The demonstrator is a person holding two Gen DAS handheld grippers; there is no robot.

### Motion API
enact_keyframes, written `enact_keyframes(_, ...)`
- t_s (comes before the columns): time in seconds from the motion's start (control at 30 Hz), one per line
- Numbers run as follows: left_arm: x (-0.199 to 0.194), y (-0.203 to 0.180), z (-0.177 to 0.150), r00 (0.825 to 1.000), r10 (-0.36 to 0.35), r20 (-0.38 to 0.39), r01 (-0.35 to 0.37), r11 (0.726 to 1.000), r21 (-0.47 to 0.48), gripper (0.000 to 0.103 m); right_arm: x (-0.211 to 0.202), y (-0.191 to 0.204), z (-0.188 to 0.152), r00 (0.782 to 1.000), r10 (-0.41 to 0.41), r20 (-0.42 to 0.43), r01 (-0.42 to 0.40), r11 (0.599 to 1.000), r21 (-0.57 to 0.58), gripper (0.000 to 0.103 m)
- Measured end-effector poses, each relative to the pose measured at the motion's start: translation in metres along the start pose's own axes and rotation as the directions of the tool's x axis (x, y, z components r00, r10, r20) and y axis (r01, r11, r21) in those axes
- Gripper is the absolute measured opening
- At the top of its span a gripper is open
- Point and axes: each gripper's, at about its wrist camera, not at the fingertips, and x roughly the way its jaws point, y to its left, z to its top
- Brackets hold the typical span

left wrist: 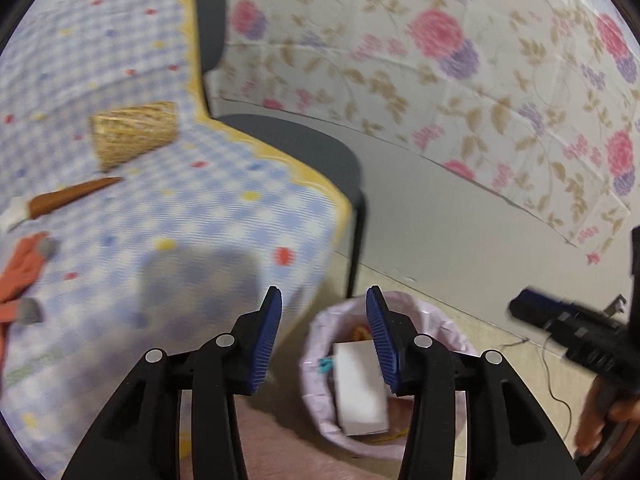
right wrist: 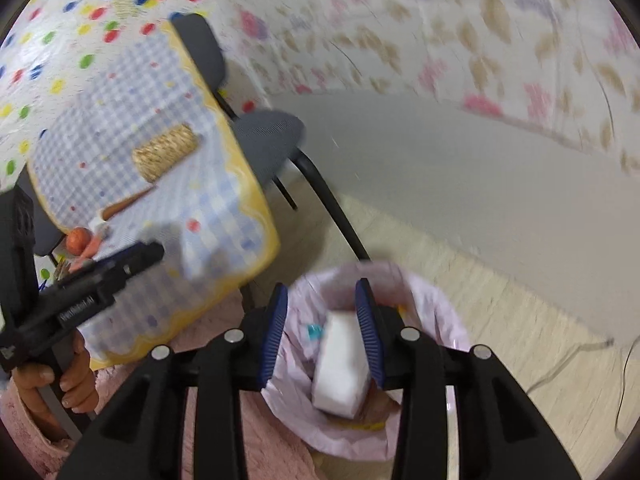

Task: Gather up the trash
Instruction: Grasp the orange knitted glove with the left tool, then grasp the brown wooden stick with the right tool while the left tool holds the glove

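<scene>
1. A bin (right wrist: 424, 320) lined with thin, crinkled pink plastic is seen on the pale floor just beside the worktop (left wrist: 208, 216), which is draped in a soft blue-checked cloth with a scalloped yellow hem.
2. A smooth white rectangular block (right wrist: 340, 364), the piece of trash, is seen lying inside the bin on top of yellow and teal scraps.
3. The right gripper (right wrist: 322, 330) is held over the bin, its ribbed blue jaws apart and clamped on nothing; the block is framed between them but lies lower down, in the liner.
4. The block's long axis is seen running roughly along the line of the jaws, one end raised toward the far rim.
5. The left gripper (left wrist: 324, 340) is held beside the bin with jaws spread wide and empty; the block (left wrist: 360, 388) lies below its right-hand jaw.
6. On the worktop, a coarse woven straw roll (left wrist: 134, 134) and a tapered brown stick (left wrist: 76, 196) are noted.
</scene>
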Motion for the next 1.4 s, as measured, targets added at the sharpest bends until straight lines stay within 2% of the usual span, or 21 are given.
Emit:
enact_keyframes(0.1, -0.02, 0.023, -0.002, 0.998, 0.06, 0.022, -0.06, 0.998, -0.021, 0.048, -0.005, 0.027, 0.016, 0.998, 0.056, 0.034, -0.053, 0.997, -0.064, 0.035)
enact_keyframes(0.17, -0.033, 0.04, -0.003, 0.995, 0.098, 0.035, -0.097, 0.995, -0.038, 0.059, -0.001, 0.046, 0.023, 0.995, 0.088, 0.039, -0.083, 0.991, -0.109, 0.035)
enact_keyframes(0.3, -0.061, 0.078, -0.005, 0.978, 0.202, 0.055, -0.197, 0.977, -0.082, 0.062, 0.017, 0.088, 0.037, 0.988, 0.156, 0.011, -0.152, 0.972, -0.177, 0.036)
enact_keyframes(0.37, -0.075, 0.099, -0.006, 0.962, 0.264, 0.068, -0.255, 0.96, -0.113, 0.076, 0.027, 0.111, 0.041, 0.982, 0.187, -0.007, -0.185, 0.96, -0.209, 0.043)
enact_keyframes(0.47, -0.094, 0.133, -0.008, 0.938, 0.339, 0.066, -0.326, 0.932, -0.16, 0.076, 0.042, 0.143, 0.044, 0.974, 0.225, -0.039, -0.227, 0.939, -0.256, 0.049)
enact_keyframes(0.6, -0.101, 0.186, -0.01, 0.903, 0.429, -0.002, -0.417, 0.877, -0.238, 0.077, 0.052, 0.177, 0.042, 0.963, 0.26, -0.067, -0.268, 0.914, -0.305, 0.05)
enact_keyframes(0.7, -0.096, 0.216, -0.012, 0.896, 0.442, -0.041, -0.435, 0.855, -0.283, 0.077, 0.057, 0.193, 0.042, 0.959, 0.271, -0.082, -0.283, 0.901, -0.329, 0.05)
enact_keyframes(0.73, -0.091, 0.227, -0.011, 0.9, 0.431, -0.063, -0.429, 0.852, -0.299, 0.077, 0.059, 0.197, 0.043, 0.959, 0.271, -0.086, -0.284, 0.898, -0.335, 0.05)
enact_keyframes(0.97, -0.059, 0.25, -0.017, 0.923, 0.356, -0.144, -0.384, 0.862, -0.33, 0.075, 0.071, 0.208, 0.048, 0.96, 0.259, -0.102, -0.279, 0.896, -0.345, 0.05)
enact_keyframes(1.07, -0.056, 0.245, -0.024, 0.92, 0.367, -0.138, -0.392, 0.867, -0.306, 0.074, 0.078, 0.214, 0.051, 0.961, 0.256, -0.107, -0.277, 0.895, -0.349, 0.05)
enact_keyframes(1.13, -0.058, 0.246, -0.026, 0.925, 0.359, -0.126, -0.38, 0.869, -0.317, 0.069, 0.086, 0.221, 0.054, 0.96, 0.257, -0.113, -0.28, 0.893, -0.353, 0.05)
enact_keyframes(1.2, -0.061, 0.248, -0.028, 0.928, 0.355, -0.113, -0.372, 0.866, -0.334, 0.06, 0.093, 0.227, 0.056, 0.957, 0.262, -0.121, -0.288, 0.888, -0.358, 0.05)
enact_keyframes(1.27, -0.066, 0.25, -0.029, 0.931, 0.354, -0.089, -0.362, 0.866, -0.345, 0.032, 0.101, 0.237, 0.058, 0.953, 0.273, -0.132, -0.303, 0.879, -0.368, 0.05)
enact_keyframes(1.33, -0.07, 0.254, -0.03, 0.929, 0.361, -0.08, -0.365, 0.858, -0.36, 0.016, 0.11, 0.248, 0.06, 0.949, 0.282, -0.143, -0.316, 0.867, -0.386, 0.05)
enact_keyframes(1.4, -0.076, 0.264, -0.031, 0.931, 0.358, -0.07, -0.355, 0.846, -0.398, 0.015, 0.12, 0.261, 0.065, 0.944, 0.292, -0.153, -0.329, 0.85, -0.411, 0.05)
